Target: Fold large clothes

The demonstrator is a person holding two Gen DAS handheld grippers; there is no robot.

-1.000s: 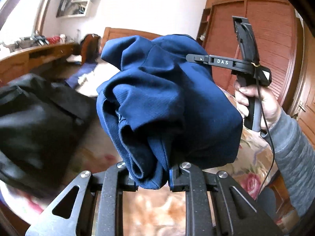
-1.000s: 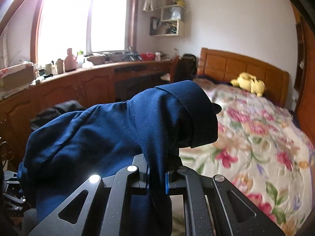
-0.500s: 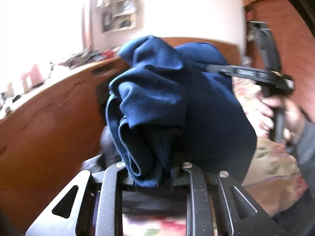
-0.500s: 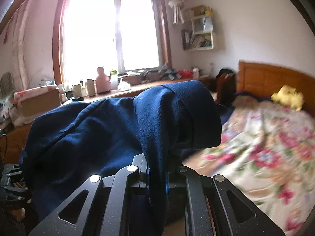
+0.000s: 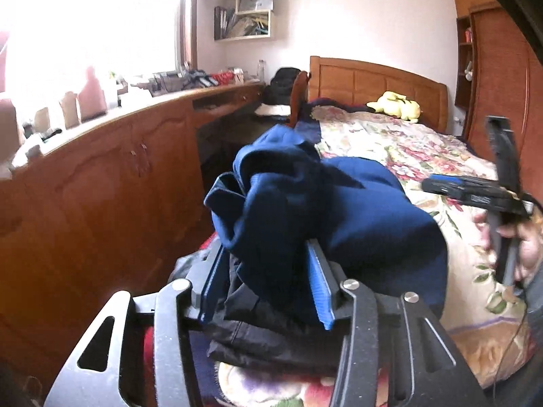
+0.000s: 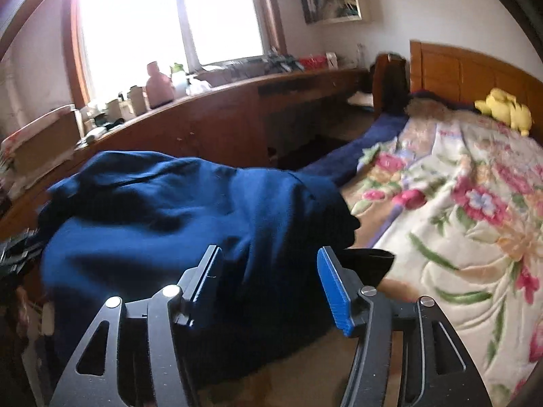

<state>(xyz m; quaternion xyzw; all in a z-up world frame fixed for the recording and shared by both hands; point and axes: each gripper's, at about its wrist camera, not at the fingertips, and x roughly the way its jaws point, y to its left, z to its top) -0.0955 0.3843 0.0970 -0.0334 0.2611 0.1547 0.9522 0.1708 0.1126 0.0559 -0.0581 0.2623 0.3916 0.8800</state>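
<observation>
Currently, both tongs stand wide apart with nothing pinched. The left gripper (image 5: 268, 285) fills the lower centre of the left view, its blue-faced fingers (image 5: 320, 290) spread to either side of a bunched navy garment (image 5: 325, 217). The cloth lies between the fingers but is not clamped; whether it brushes the pads cannot be told. The garment sits in the centre of that frame, heaped on dark clothing (image 5: 271, 335) at the near edge of the bed (image 5: 424, 156).

In the right view the right gripper (image 6: 271, 288) occupies the lower centre, jaws also wide. The navy garment (image 6: 169, 224) spreads from the left of the frame to the centre and passes between the fingers (image 6: 334, 291), slack. A black fabric corner (image 6: 368, 264) shows just beyond the right finger.

The right gripper (image 5: 488, 196) also appears at the right edge of the left view, blurred, with the holding hand (image 5: 522, 247) below it.

Surroundings: the floral bedspread (image 6: 458, 203) covers the right half of the right view; a yellow plush toy (image 6: 505, 108) rests near the wooden headboard (image 6: 475, 68) at upper right. A wooden counter (image 6: 220, 118) with bottles runs under the window (image 6: 163, 17) at upper left. A wall shelf (image 5: 244, 13) hangs at upper centre of the left view.
</observation>
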